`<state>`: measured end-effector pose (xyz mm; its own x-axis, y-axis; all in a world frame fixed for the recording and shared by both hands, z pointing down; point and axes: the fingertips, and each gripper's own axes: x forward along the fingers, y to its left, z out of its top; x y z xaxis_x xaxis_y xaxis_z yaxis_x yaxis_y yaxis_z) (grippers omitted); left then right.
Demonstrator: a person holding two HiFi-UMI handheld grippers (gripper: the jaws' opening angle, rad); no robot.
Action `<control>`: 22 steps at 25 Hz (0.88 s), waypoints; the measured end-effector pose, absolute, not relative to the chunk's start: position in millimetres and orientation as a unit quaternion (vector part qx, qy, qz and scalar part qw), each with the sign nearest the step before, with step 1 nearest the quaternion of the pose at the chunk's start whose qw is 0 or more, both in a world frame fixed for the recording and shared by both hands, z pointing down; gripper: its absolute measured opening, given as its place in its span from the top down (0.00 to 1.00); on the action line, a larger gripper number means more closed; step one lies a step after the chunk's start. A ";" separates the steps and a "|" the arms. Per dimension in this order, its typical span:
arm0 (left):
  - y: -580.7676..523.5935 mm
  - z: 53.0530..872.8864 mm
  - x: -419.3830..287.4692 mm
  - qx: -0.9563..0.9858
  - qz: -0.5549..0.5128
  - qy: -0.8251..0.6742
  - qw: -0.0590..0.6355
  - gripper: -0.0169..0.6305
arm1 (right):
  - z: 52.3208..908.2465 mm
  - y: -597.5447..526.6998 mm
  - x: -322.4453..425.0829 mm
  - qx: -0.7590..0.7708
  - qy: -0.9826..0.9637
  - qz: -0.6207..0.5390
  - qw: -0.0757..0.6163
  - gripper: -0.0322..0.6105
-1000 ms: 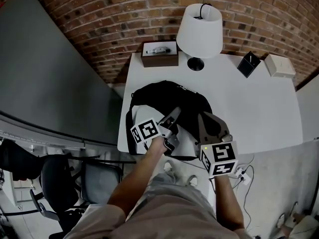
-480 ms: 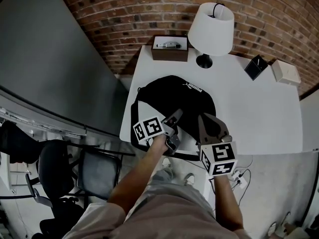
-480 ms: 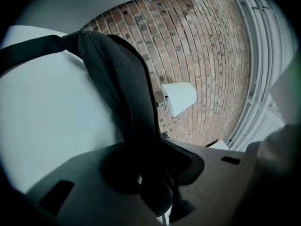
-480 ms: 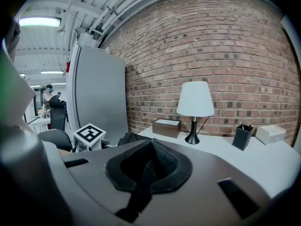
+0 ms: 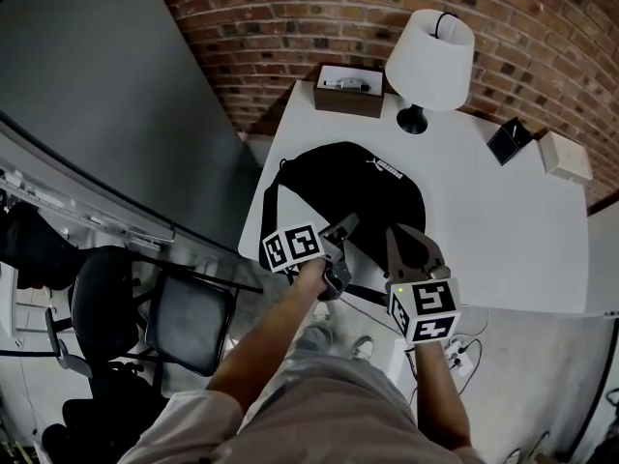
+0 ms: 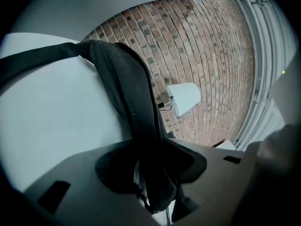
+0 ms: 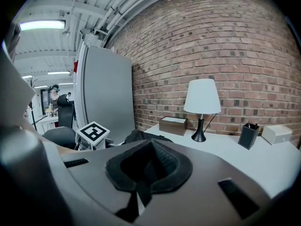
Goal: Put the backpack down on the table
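The black backpack (image 5: 340, 193) lies on the white table (image 5: 503, 230), near its front left corner. My left gripper (image 5: 340, 249) is at the bag's near edge. Its jaws have just been opening, and a black strap (image 6: 127, 79) hangs loosely between them in the left gripper view (image 6: 150, 160), with light showing beside it. My right gripper (image 5: 411, 251) is just right of the bag at the table's front edge. In the right gripper view its jaws (image 7: 148, 166) are shut on a thin black strap (image 7: 142, 194), with the backpack (image 7: 141, 136) beyond.
A white-shaded lamp (image 5: 430, 51) and a brown box (image 5: 348, 90) stand at the back of the table. A black holder (image 5: 511, 141) and a white box (image 5: 566, 158) are at back right. An office chair (image 5: 184, 322) stands left of the table, with a brick wall behind.
The left gripper's jaws have spread apart around the strap. Both grippers have sunk slightly toward the table's front edge. The backpack lies flatter on the table.
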<state>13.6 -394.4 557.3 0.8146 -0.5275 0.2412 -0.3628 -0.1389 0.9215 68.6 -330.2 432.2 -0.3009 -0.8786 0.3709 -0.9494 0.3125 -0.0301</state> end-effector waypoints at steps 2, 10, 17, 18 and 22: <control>-390.9 558.6 10.7 0.752 -0.067 -0.304 0.581 0.73 | 433.8 -328.1 66.9 0.568 -0.801 0.123 0.145 0.95; -378.7 552.7 -11.4 0.754 -0.073 -0.334 0.561 0.73 | 433.9 -319.9 56.0 0.546 -0.816 0.122 0.143 0.95; -366.6 528.8 -35.1 0.771 -0.092 -0.353 0.522 0.73 | 430.5 -312.8 32.2 0.516 -0.837 0.116 0.138 0.95; -364.7 525.1 -38.1 0.775 -0.092 -0.356 0.514 0.73 | 429.9 -311.9 28.3 0.511 -0.841 0.115 0.137 0.95; -354.4 512.6 -49.3 0.788 -0.078 -0.379 0.480 0.73 | 426.6 -306.8 14.2 0.493 -0.853 0.113 0.133 0.95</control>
